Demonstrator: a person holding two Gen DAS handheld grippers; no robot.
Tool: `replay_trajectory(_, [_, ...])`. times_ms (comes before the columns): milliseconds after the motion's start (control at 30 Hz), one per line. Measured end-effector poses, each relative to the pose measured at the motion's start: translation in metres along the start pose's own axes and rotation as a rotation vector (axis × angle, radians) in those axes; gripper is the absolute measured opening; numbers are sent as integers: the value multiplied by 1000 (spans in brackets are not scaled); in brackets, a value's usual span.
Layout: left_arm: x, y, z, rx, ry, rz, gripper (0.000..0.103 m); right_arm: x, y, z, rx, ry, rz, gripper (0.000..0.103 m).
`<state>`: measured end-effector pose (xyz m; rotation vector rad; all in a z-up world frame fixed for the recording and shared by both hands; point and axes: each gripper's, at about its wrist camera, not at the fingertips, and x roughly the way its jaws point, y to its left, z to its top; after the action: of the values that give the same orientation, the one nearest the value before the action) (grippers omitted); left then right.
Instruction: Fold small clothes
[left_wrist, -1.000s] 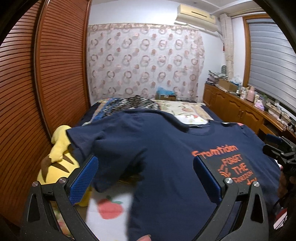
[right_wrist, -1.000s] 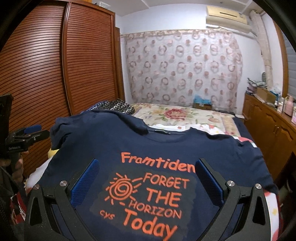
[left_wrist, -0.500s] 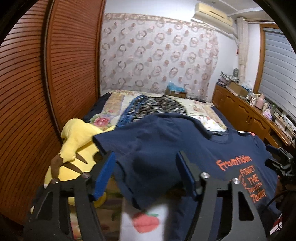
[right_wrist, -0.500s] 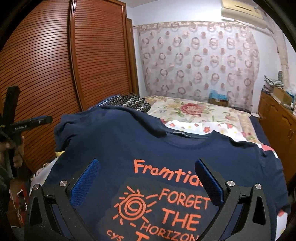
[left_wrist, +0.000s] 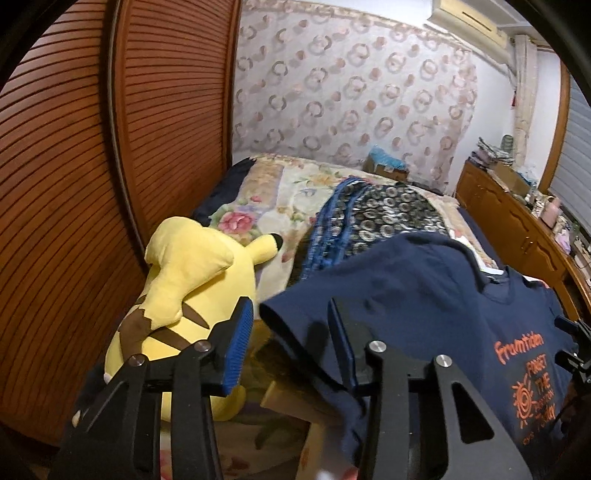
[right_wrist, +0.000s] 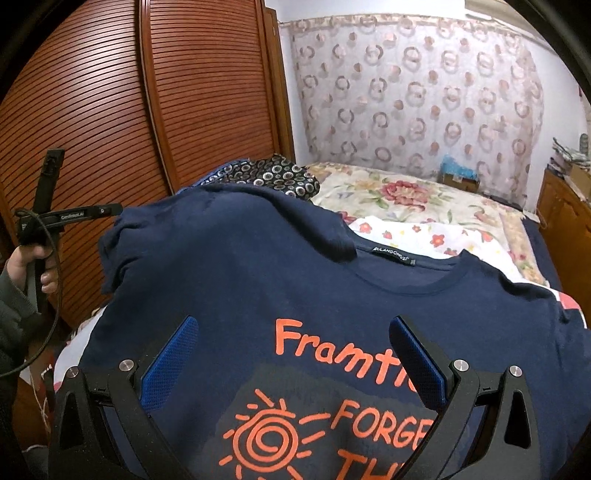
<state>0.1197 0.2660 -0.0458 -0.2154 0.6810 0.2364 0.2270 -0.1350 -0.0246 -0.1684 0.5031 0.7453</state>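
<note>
I'm starting the sleeve fold: my left gripper (left_wrist: 291, 343), jaws apart, straddles the left sleeve edge of the navy T-shirt (right_wrist: 258, 288) lying flat on the bed; right gripper (right_wrist: 295, 365) hovers apart above the print. Next I need to pinch that sleeve

The navy T-shirt (right_wrist: 303, 291) runs off the right-wrist view's bottom edge behind the right tool (right_wrist: 295, 365); its orange print is cut there. Ahead of the left tool (left_wrist: 291, 339), the sleeve hem is blurred. Items on the far cabinet (left_wrist: 517, 218) are too small to identify.
</note>
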Motion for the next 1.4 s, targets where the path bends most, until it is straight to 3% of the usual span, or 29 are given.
replay_trajectory(167, [7,3,-2,14,28,1,43,9,-4,6,7,13,3,103])
replay_trajectory(367, [9,5,-1,15,43,-18,21,12,-3,4,7,10,10,103])
replay_trajectory(600, [10,5,-3,20,62,-30,21,13,-2,0,15,10,16,103])
replay_trajectory(700, [6,1,-3,29,43,-33,3,12,-1,0,17,3,13,103])
replay_trajectory(833, [-18,-11,6,49,-39,-24,2,9,-3,1,18,-8,5,103])
replay_trajectory(1067, [-56,-75,50,171,-98,-160,2,6,-7,-2,38,-25,-17,103])
replay_trajectory(1300, [-46,-150,79,287,-69,-298,2,-8,-11,-5,63,-60,-64,103])
replay_trajectory(1400, [-40,-179,79,335,-49,-320,2,-11,-14,-10,78,-65,-90,103])
